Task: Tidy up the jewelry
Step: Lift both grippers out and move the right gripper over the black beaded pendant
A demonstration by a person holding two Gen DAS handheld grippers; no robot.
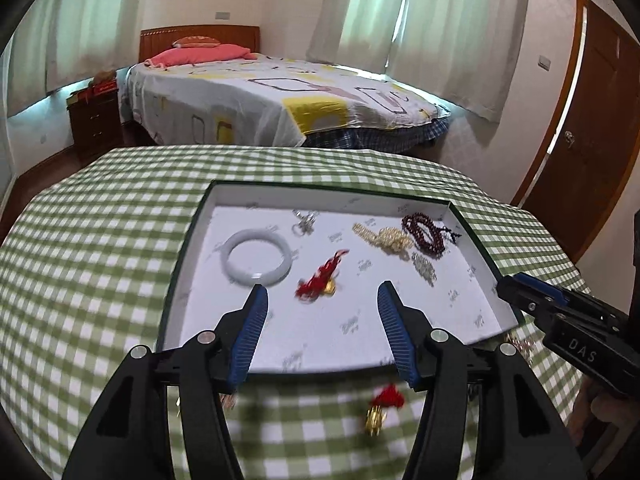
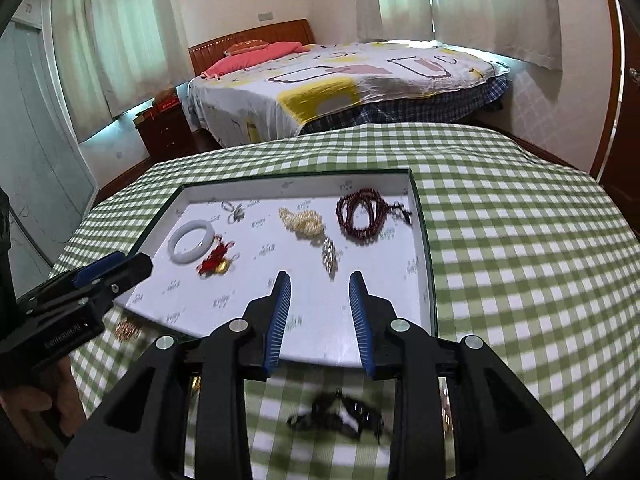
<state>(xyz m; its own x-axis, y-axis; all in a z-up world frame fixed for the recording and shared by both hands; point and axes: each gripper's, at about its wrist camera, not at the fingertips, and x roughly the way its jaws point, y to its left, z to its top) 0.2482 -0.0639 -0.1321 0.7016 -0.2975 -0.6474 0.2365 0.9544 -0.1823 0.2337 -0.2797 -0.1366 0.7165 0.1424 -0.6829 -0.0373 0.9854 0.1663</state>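
Left gripper [image 1: 322, 290]: your jaws stand wide apart with nothing between them, the blue tips hanging over the near part of the tray, one tip just at the near edge of the bangle.
Right gripper [image 2: 319, 278]: your jaws are parted, narrower than the left pair, and hold nothing; they sit over the near right part of the tray.
Tray [image 1: 224, 196]: a shallow white-lined box with a dark rim, resting on the green checked tablecloth [image 1: 100, 240].
White bangle [image 1: 257, 256]: lies flat at the left of the tray.
Red tassel charm [image 1: 320, 276]: with a gold piece, just right of the bangle, inside the tray.
Silver piece [image 1: 304, 222]: small, at the far side of the tray; too blurred for you to name.
Gold-and-pearl chain [image 1: 384, 238]: heaped at far centre-right.
Dark red bead strand [image 1: 424, 234]: coiled in the far right corner, just beside the chain.
Silver bracelet [image 1: 425, 268]: lies near of the chain and the beads.
Outside the tray, near edge: a second red tassel charm [image 1: 384, 404] on the cloth below your left jaws; a dark, blurred piece [image 2: 336, 416] on the cloth below your right jaws; a gold chain [image 2: 127, 330] by the tray's near left corner.
Background: a bed [image 1: 280, 96] beyond the table.
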